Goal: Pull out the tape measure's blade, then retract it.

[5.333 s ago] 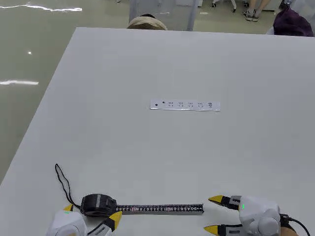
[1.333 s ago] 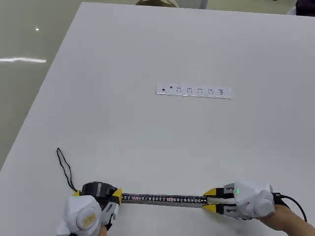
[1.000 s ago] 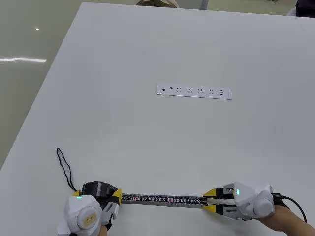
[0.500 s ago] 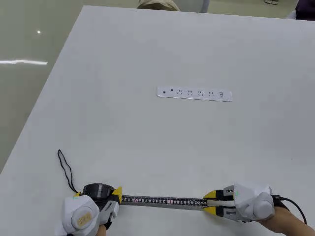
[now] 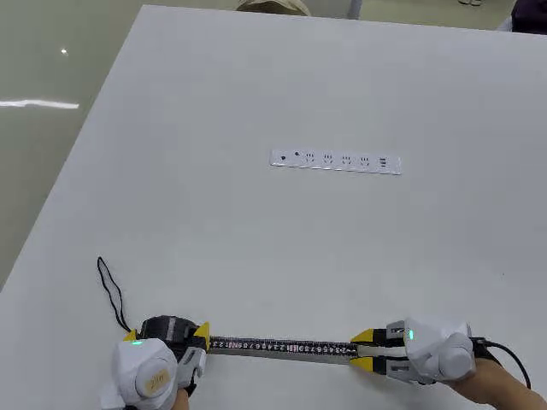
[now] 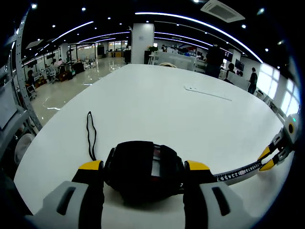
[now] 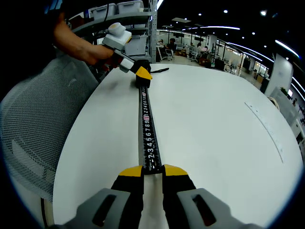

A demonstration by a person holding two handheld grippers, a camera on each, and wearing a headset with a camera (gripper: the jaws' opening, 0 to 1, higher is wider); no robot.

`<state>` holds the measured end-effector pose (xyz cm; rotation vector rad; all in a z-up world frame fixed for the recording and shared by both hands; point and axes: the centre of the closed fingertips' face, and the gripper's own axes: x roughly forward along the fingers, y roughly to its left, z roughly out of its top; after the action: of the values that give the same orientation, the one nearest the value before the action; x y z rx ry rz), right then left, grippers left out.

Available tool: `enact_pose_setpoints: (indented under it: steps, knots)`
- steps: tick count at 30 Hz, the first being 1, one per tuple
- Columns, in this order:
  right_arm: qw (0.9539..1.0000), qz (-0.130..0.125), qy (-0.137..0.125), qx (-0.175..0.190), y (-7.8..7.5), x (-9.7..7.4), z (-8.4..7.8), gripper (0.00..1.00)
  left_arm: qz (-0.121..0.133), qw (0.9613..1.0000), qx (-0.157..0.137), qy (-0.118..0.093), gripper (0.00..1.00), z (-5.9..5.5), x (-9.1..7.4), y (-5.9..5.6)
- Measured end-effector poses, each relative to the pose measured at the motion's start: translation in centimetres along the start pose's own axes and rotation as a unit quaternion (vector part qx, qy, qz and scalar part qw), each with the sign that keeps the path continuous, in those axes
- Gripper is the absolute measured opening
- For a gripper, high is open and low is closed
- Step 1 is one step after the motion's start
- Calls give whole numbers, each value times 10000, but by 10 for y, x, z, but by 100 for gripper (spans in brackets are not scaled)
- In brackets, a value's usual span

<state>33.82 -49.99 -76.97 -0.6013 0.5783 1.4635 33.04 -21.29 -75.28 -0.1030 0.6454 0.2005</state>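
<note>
Head view: a white tabletop carries a white power strip lying flat near its middle, well apart from the work at the near edge. There the black tape measure case sits on the tabletop, with its thin black cord trailing away to the left in a loose loop. The left tongs are clenched on the case, one yellow tip on each side of it. The blade runs out flat along the tabletop from the case toward the right, numbers facing up. The right tongs are clamped on the blade's far end, their two yellow tips close together.

Left gripper view: the case fills the gap between the two yellow-tipped jaws, which press against its sides. The cord lies on the tabletop beyond it to the left. The blade leaves the case to the right and reaches the right tongs at the edge of the view. The power strip lies far off across the tabletop.

Right gripper view: both jaws are pinched together on the blade's tip. The blade stretches straight away across the tabletop to the case, which the left tongs grip, a hand behind them. A mesh chair back stands left of the tabletop.
</note>
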Motion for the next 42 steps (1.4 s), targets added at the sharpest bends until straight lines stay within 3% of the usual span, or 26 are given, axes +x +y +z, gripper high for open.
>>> enact_pose_setpoints:
  steps: [42]
  knots:
    - [9999, 69, -70, -108, 0, 13, 14, 12, -90, 9999, -46, 48, 63, 0, -1, 0]
